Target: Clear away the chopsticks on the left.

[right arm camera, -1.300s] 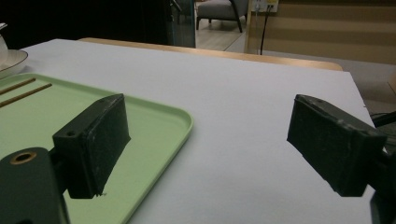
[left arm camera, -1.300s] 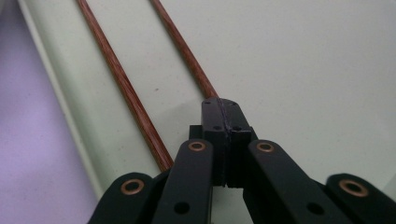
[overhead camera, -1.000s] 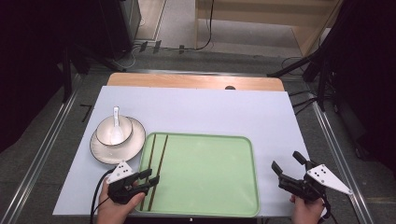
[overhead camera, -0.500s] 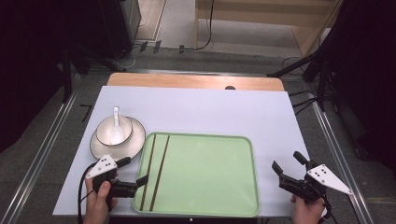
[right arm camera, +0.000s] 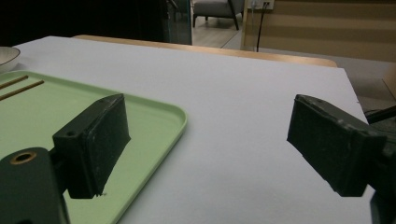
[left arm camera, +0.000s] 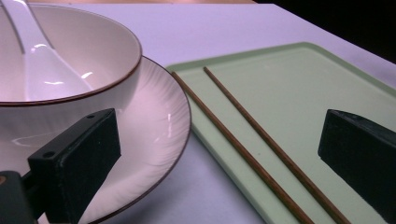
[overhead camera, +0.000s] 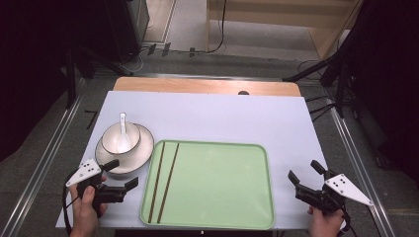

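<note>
Left gripper (overhead camera: 121,174): held in the person's left hand (overhead camera: 85,207) at the near left corner of the table (overhead camera: 222,116), jaws spread wide and holding nothing, pointed toward the tray; in the left gripper view one jaw stands in front of the plate and the other over the tray's surface. Right gripper (overhead camera: 305,177): held in the right hand (overhead camera: 323,222) at the near right corner, jaws likewise spread and empty, hovering just beside the tray's right edge; in the right gripper view one jaw sits over the tray's rim, the other over bare tabletop. Tray (overhead camera: 222,182): pale green, rectangular with rounded corners and a low raised rim, lying flat at the near middle of the table between the two grippers. Chopsticks (overhead camera: 164,180): one dark brown pair, lying side by side and nearly parallel along the tray's left part, running from its far edge to its near edge. Plate (overhead camera: 141,150): white, ribbed, with a thin brown rim, resting on the table just beside the tray's far left corner. Bowl (overhead camera: 111,140): white with a brown rim, seated on the plate. Spoon (overhead camera: 122,132): white ceramic, lying in the bowl, handle pointing away from the person. Table: covered by a light sheet, with a strip of wood showing along its far edge.
</note>
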Tool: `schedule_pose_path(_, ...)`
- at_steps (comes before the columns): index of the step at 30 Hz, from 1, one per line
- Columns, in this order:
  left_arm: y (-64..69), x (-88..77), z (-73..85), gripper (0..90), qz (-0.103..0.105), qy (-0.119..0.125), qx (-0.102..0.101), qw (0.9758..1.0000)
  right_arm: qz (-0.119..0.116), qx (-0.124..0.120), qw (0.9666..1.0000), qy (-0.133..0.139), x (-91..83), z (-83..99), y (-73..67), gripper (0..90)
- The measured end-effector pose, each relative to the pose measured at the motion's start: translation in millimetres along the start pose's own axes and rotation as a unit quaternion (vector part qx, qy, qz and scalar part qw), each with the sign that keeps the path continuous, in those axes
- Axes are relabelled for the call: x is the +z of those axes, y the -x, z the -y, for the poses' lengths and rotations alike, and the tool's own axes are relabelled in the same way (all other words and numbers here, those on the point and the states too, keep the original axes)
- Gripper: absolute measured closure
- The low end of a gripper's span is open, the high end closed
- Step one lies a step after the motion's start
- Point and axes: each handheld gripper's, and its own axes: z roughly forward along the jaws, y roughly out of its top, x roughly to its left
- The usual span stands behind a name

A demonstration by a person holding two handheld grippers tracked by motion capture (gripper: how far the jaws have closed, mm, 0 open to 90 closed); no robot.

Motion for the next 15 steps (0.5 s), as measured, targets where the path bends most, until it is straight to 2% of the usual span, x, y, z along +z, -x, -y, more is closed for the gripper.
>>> schedule_pose_path(6,-13.7,-7.5,1.3,0.0,-0.009,0.007,-0.005,0.9999,0.000,-0.001,1.0000,-0.002,1.0,0.4,-0.2,12.7)
schedule_pose_path(11,-21.0,-11.5,2.3,0.0,-0.018,0.006,0.006,0.9998,-0.001,-0.002,1.0000,-0.004,1.7,1.0,0.0,12.7)
schedule_pose_path(15,-29.2,-15.0,3.6,0.0,-0.022,0.009,0.004,0.9997,-0.001,-0.003,1.0000,-0.007,2.4,1.6,1.0,12.7)
